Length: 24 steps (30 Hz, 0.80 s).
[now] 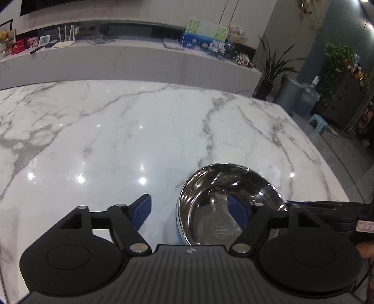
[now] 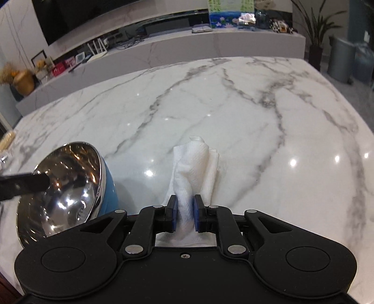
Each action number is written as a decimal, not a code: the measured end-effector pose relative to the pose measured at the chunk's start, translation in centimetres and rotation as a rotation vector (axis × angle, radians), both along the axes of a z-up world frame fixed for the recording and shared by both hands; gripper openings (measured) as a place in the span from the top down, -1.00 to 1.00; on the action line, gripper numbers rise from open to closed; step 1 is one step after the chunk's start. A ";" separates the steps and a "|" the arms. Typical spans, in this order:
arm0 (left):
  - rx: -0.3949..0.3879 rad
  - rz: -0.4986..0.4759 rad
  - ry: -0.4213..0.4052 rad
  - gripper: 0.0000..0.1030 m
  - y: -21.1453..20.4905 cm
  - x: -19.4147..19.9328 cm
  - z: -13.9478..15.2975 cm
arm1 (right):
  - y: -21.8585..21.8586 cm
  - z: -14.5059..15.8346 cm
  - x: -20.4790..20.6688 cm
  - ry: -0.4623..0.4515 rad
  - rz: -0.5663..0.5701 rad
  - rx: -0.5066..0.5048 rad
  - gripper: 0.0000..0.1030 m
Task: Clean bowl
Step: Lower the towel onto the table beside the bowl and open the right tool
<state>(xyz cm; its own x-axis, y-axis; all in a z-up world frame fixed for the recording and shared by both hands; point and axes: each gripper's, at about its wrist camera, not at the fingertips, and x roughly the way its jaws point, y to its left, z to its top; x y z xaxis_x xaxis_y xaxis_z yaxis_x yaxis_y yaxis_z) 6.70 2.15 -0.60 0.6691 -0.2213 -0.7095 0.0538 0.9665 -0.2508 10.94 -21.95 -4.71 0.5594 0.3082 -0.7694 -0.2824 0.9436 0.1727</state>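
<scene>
A steel bowl (image 1: 229,203) with a blue outside stands on the marble table (image 1: 116,128), seemingly tipped a little. My left gripper (image 1: 189,209) is wide open astride its near-left wall, one blue pad outside and one inside, neither pressing. In the right wrist view the bowl (image 2: 63,187) is at the lower left, and a black finger (image 2: 35,183) of the left gripper reaches into it. My right gripper (image 2: 185,210) holds a crumpled white paper towel (image 2: 196,163) between its narrow-set pads. The towel's far end lies on the table (image 2: 257,117) to the right of the bowl.
A long marble sideboard (image 1: 140,60) behind the table carries a router, boxes and a painting (image 1: 205,35). On the floor beyond the table's right edge are potted plants, a grey bin (image 1: 289,93) and a small blue stool (image 1: 318,122). A dark screen (image 2: 93,16) hangs above.
</scene>
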 end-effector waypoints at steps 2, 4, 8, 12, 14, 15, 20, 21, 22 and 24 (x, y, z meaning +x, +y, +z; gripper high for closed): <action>0.005 0.004 -0.002 -0.44 0.1 -0.2 0.1 | 0.0 0.2 -0.1 0.002 -0.004 0.001 0.38; 0.012 0.009 -0.007 -0.45 0.1 -0.3 0.1 | 0.0 0.5 -0.3 -0.003 -0.013 -0.008 0.23; 0.021 0.024 -0.030 -0.55 0.2 -0.7 0.4 | 0.1 1.2 -0.8 -0.038 -0.018 -0.042 0.17; 0.030 0.031 -0.041 -0.58 0.2 -0.9 0.5 | 0.2 2.0 -1.5 -0.079 -0.020 -0.069 0.08; 0.036 0.033 -0.042 -0.58 0.2 -0.9 0.4 | 0.3 2.4 -1.8 -0.096 -0.016 -0.079 0.04; 0.040 0.032 -0.043 -0.59 0.2 -1.0 0.4 | 0.4 2.6 -2.0 -0.108 -0.014 -0.088 0.00; 0.055 0.042 -0.058 -0.60 0.4 -1.3 0.6 | 0.9 3.4 -2.6 -0.154 -0.011 -0.113 -0.16; 0.055 0.044 -0.061 -0.60 0.5 -1.4 0.6 | 1.0 3.5 -2.6 -0.156 -0.013 -0.115 -0.20; 0.056 0.045 -0.063 -0.60 0.5 -1.5 0.6 | 1.1 3.6 -2.7 -0.158 -0.014 -0.113 -0.23; 0.055 0.049 -0.069 -0.60 0.7 -1.7 0.7 | 1.3 3.7 -2.9 -0.160 -0.013 -0.104 -0.31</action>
<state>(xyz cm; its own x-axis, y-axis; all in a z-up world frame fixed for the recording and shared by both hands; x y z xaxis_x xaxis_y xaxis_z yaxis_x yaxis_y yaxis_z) 5.00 2.83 0.06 0.7261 -0.1493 -0.6712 0.0219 0.9807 -0.1944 8.08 -20.64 -0.96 0.6809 0.2233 -0.6975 -0.2862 0.9578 0.0273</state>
